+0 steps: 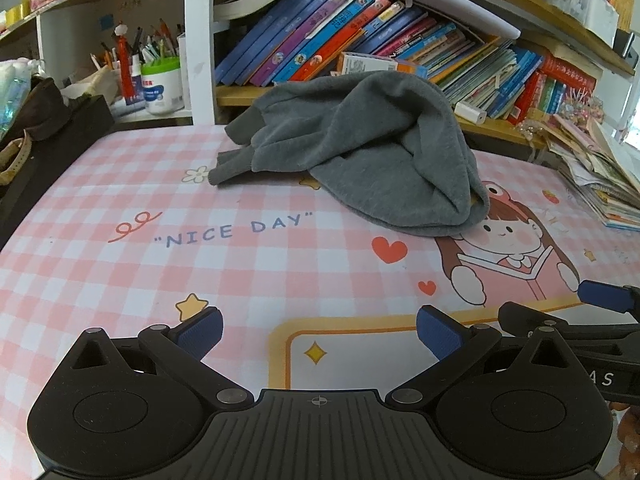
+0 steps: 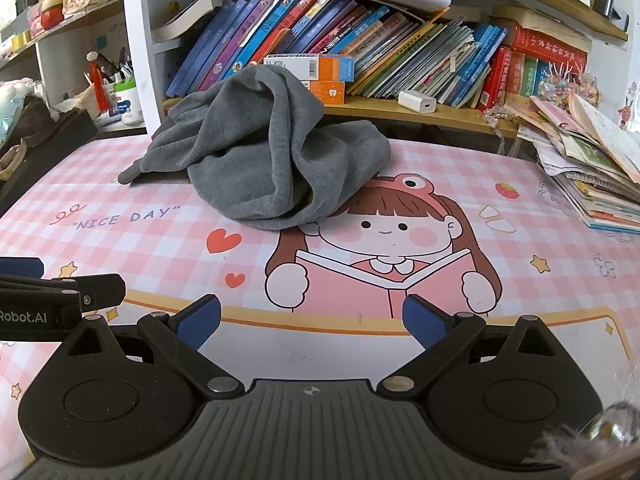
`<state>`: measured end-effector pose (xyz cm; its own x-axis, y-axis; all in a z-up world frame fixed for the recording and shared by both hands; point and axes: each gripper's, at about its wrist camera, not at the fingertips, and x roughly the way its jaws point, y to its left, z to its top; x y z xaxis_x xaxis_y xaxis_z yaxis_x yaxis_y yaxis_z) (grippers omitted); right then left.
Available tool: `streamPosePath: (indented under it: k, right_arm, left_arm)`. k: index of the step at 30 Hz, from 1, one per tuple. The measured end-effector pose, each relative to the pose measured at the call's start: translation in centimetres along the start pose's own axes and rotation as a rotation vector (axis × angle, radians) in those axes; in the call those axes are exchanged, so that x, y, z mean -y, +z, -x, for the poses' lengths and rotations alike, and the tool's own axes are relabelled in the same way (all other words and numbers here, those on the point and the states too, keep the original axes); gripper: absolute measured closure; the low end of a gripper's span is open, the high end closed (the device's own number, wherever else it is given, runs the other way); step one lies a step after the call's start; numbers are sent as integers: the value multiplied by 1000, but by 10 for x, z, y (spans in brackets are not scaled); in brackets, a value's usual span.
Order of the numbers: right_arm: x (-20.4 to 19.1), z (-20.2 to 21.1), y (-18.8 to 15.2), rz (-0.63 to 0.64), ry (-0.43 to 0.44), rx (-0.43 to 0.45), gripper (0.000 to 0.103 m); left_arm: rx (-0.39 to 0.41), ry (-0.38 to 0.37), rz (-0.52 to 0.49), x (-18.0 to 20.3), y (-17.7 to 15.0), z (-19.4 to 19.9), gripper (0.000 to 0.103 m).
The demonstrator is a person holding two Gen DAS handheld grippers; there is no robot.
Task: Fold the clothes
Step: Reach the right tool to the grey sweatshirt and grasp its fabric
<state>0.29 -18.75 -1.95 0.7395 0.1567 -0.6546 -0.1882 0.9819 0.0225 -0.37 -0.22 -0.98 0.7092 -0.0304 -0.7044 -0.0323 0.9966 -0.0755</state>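
Note:
A grey sweatshirt point(image 1: 360, 152) lies crumpled in a heap at the far side of the pink checked table mat point(image 1: 200, 264); it also shows in the right wrist view point(image 2: 264, 156). A cuffed sleeve sticks out at its left. My left gripper point(image 1: 319, 332) is open and empty, low over the mat, well short of the garment. My right gripper point(image 2: 312, 326) is open and empty, beside the left one, over the cartoon girl print. Each gripper shows at the edge of the other's view.
A bookshelf point(image 1: 360, 40) full of books stands right behind the garment. A loose stack of booklets point(image 2: 592, 176) lies at the right edge of the table. A dark box point(image 1: 48, 140) and a pen pot point(image 1: 160, 84) are at the left.

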Motion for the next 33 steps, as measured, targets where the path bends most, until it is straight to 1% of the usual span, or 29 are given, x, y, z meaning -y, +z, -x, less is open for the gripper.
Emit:
streamPosePath:
  k: [3, 7, 9, 10, 12, 13, 14, 15, 18, 24, 28, 31, 33]
  right_arm:
    - [0, -2, 0, 14, 7, -7, 5]
    - [4, -6, 2, 15, 20, -12, 11]
    - [8, -10, 4, 11, 24, -17, 23]
    - [10, -12, 6, 8, 30, -20, 25]
    - [15, -18, 12, 8, 42, -16, 38]
    - [16, -21, 16, 15, 45, -12, 41]
    - [17, -24, 21, 31, 46, -4, 47]
    - [17, -28, 26, 50, 46, 6, 50]
    - [18, -40, 44, 96, 46, 33, 54]
    - [15, -68, 82, 153, 72, 44, 56]
    - [2, -89, 96, 223, 53, 31, 59]
    - [-4, -103, 104, 237, 43, 17, 60]
    - [-5, -110, 107, 243, 48, 12, 63]
  left_arm:
    - [-6, 7, -1, 1, 0, 0, 0]
    - [-23, 7, 14, -1, -1, -1, 0]
    - [-31, 10, 23, -2, -2, -1, 0]
    - [-33, 14, 26, -3, -3, 0, 0]
    - [-34, 28, 29, -4, -4, 0, 0]
    - [-34, 35, 31, -4, -5, 1, 0]
    - [-34, 42, 32, -5, -5, 1, 0]
    - [-35, 48, 33, -5, -6, 2, 0]
    - [-38, 58, 28, -6, -8, 5, 0]
    - [-22, 79, 14, -13, -13, 17, 0]
    - [-32, 96, 45, -21, -16, 20, 0]
    - [-38, 103, 63, -24, -19, 21, 0]
    - [-29, 101, 66, -23, -20, 21, 0]
